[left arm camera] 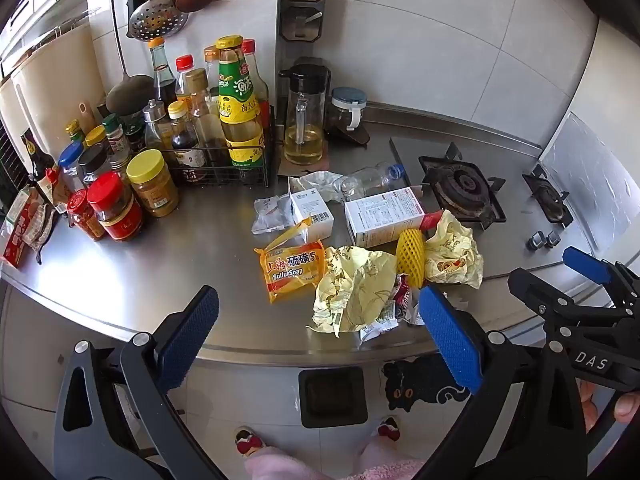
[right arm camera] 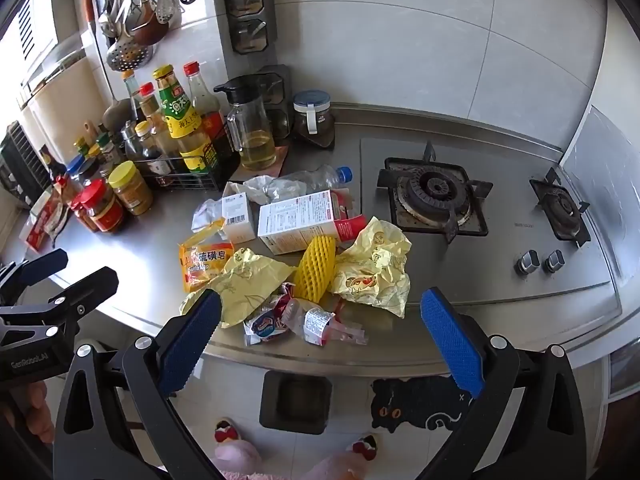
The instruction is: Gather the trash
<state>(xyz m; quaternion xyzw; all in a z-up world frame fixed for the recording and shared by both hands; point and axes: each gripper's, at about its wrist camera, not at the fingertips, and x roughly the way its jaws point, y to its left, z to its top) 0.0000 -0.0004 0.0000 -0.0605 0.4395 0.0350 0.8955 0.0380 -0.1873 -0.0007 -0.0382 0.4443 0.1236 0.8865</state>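
Observation:
A pile of trash lies on the steel counter (left arm camera: 120,280): an orange soap wrapper (left arm camera: 290,270), crumpled yellow paper (left arm camera: 354,292), a second yellow paper (left arm camera: 452,256), a yellow foam net (left arm camera: 410,254), a white carton (left arm camera: 384,214), a small white box (left arm camera: 312,208), a clear plastic bottle (left arm camera: 372,178) and small snack wrappers (right arm camera: 288,320). My left gripper (left arm camera: 316,336) is open and empty, held in front of the counter edge. My right gripper (right arm camera: 320,336) is open and empty, just before the snack wrappers. A black bin (right arm camera: 296,400) stands on the floor below.
Sauce bottles and jars (left arm camera: 160,148) crowd the counter's left back. An oil jug (left arm camera: 304,124) and a lidded jar (left arm camera: 348,110) stand behind the trash. A gas hob (right arm camera: 436,200) lies to the right. A cat mat (right arm camera: 420,404) lies on the floor.

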